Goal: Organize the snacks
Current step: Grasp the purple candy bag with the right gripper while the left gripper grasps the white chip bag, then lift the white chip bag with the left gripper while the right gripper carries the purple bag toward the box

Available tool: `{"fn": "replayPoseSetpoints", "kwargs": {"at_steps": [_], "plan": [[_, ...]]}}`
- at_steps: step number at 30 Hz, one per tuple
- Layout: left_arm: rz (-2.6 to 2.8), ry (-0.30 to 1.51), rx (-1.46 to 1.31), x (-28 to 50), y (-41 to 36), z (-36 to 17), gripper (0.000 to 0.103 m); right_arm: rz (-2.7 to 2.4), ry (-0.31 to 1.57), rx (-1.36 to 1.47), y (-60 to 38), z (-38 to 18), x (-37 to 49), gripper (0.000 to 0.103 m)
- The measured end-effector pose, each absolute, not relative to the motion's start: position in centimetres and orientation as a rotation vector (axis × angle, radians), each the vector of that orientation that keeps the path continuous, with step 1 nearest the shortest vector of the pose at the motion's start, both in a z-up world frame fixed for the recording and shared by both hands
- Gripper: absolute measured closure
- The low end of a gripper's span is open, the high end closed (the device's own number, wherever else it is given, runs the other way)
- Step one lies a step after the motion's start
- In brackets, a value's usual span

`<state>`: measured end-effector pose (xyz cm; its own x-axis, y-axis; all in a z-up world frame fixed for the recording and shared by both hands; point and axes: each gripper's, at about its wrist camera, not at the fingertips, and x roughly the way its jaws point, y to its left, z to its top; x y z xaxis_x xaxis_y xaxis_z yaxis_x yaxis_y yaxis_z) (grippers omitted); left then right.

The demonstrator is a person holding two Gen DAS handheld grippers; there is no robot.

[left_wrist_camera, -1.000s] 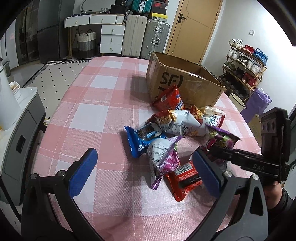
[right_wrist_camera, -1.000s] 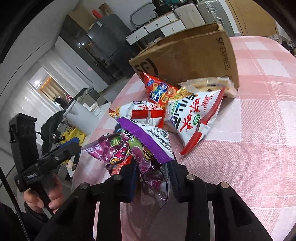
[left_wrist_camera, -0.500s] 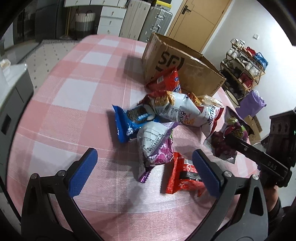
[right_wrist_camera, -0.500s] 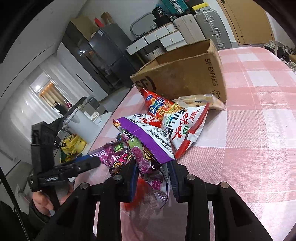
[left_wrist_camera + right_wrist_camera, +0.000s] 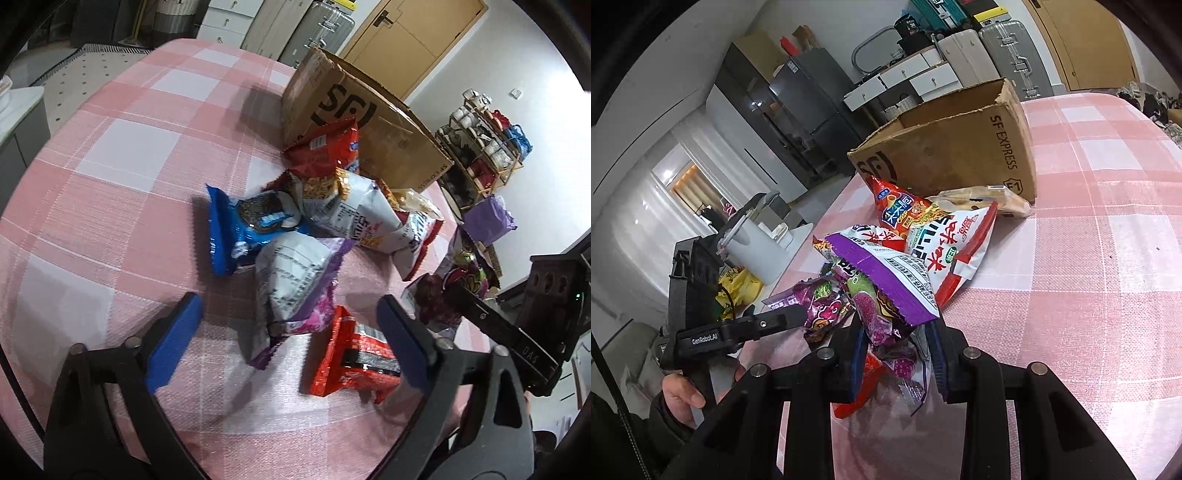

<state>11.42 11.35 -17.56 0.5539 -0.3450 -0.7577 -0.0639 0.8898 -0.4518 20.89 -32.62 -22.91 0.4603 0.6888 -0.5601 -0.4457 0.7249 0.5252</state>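
Observation:
My right gripper is shut on a purple candy bag and holds it above the pink checked table; the bag also shows in the left wrist view. My left gripper is open and empty above a purple-and-white bag and a red packet. A blue cookie pack, a white chip bag and a red snack bag lie in front of an open cardboard box. The box also shows in the right wrist view.
A shoe rack and a purple bag stand beyond the table's right edge. A white appliance stands on a side unit to the left. Suitcases and drawers line the back wall.
My right gripper has lifted the purple candy bag higher and away from the pile. My left gripper has moved forward over the snacks and stays open.

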Motion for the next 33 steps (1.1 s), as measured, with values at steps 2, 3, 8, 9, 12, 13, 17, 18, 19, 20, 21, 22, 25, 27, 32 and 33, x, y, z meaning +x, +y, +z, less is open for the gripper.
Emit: {"fn": "replayPoseSetpoints", "kwargs": {"at_steps": [2,3,8,9,12,13,17,18,19,20,21,22,25,27,32,33], "plan": [[-0.192,0.985,-0.477,11.7,11.2,-17.8,0.024,0.709,0.836,0.33,-32.9,-23.0,20.8,0.073],[-0.2,0.98,-0.493,11.8,11.2,-17.8,0.03,0.709,0.837,0.334,-33.0,-23.0,20.8,0.073],[-0.217,0.987,-0.513,12.3,11.0,-18.1,0.058,0.703,0.84,0.348,-33.5,-23.2,20.8,0.073],[-0.221,0.997,-0.512,12.3,10.9,-18.3,0.062,0.703,0.84,0.349,-33.6,-23.3,20.7,0.073],[-0.237,0.978,-0.546,12.1,11.2,-18.5,0.066,0.703,0.838,0.351,-33.7,-23.2,20.6,0.073],[-0.239,0.978,-0.546,12.2,11.1,-18.6,0.073,0.704,0.838,0.351,-33.7,-23.1,20.6,0.073],[-0.253,0.976,-0.53,12.2,10.7,-18.5,0.077,0.701,0.835,0.348,-33.6,-22.9,20.4,0.073],[-0.245,0.97,-0.52,12.1,10.6,-18.4,0.077,0.702,0.833,0.347,-33.6,-22.8,20.3,0.073],[-0.249,0.977,-0.503,12.1,10.3,-18.3,0.077,0.702,0.832,0.346,-33.5,-22.8,20.3,0.073],[-0.244,0.97,-0.504,11.8,10.2,-18.0,0.077,0.702,0.83,0.345,-33.5,-22.7,20.2,0.073],[-0.242,0.969,-0.494,11.7,10.1,-17.9,0.077,0.702,0.829,0.344,-33.5,-22.7,20.2,0.073],[-0.244,0.969,-0.486,11.6,9.9,-17.7,0.077,0.703,0.828,0.343,-33.4,-22.6,20.2,0.073],[-0.235,0.951,-0.467,11.3,9.6,-16.9,0.077,0.704,0.82,0.338,-33.3,-22.3,20.0,0.073],[-0.234,0.94,-0.452,10.8,9.8,-16.4,0.077,0.703,0.817,0.334,-33.3,-22.1,19.9,0.073],[-0.236,0.915,-0.409,9.1,10.3,-15.2,0.077,0.699,0.808,0.332,-33.3,-21.8,19.7,0.073],[-0.237,0.913,-0.398,9.0,10.2,-14.9,0.077,0.699,0.806,0.331,-33.3,-21.7,19.7,0.073]]}}
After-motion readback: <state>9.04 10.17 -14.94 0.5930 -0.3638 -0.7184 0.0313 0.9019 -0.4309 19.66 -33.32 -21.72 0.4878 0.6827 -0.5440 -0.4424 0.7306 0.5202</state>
